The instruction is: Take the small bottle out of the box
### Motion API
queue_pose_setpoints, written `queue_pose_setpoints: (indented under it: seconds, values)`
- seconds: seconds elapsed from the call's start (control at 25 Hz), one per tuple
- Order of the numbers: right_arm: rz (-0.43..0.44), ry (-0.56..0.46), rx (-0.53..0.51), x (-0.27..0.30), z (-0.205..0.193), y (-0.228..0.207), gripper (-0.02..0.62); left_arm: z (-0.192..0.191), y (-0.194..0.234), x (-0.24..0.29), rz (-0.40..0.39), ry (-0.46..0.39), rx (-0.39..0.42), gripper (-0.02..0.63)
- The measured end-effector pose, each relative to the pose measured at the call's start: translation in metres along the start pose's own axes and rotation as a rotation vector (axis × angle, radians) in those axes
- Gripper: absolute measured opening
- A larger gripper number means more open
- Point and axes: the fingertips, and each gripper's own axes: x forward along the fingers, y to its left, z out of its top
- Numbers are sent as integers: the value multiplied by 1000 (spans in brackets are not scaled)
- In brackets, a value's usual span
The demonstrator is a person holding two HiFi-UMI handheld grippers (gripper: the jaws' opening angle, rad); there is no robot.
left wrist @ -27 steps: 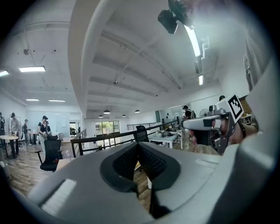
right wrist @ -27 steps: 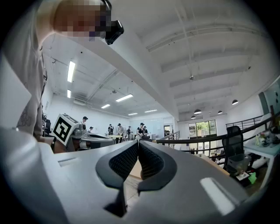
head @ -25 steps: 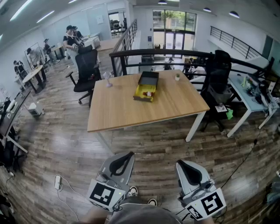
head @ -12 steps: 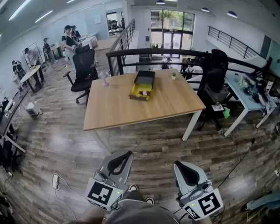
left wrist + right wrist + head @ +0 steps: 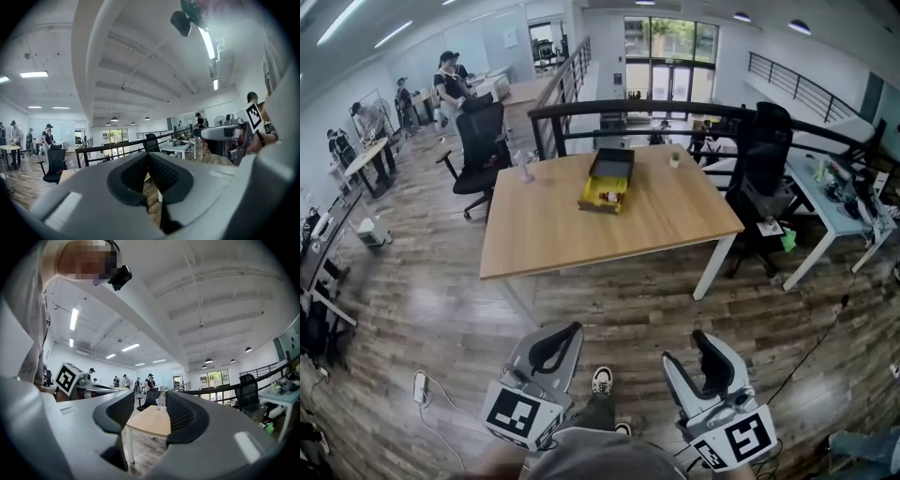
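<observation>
Head view looks steeply down at the distant table (image 5: 581, 234) — both gripper views face it.

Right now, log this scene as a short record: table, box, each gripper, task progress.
table: wooden, some way ahead of the person
box: yellow, open, on the table's far half; contents too small to tell
left gripper: shut, empty, held low
right gripper: jaws opening, nothing between them
progress: box not yet reached
</observation>
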Motion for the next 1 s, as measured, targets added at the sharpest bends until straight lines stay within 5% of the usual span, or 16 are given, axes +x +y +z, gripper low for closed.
queue_pose_setpoints:
  seconds: [0.56, 1.0]
  values:
    - [7, 68, -6, 81, -21, -48, 199, -15, 58, 73, -1, 10, -34, 2]
    - [14, 167, 1, 210, -42, -113, 199, -20, 157, 177, -19, 44, -48, 2]
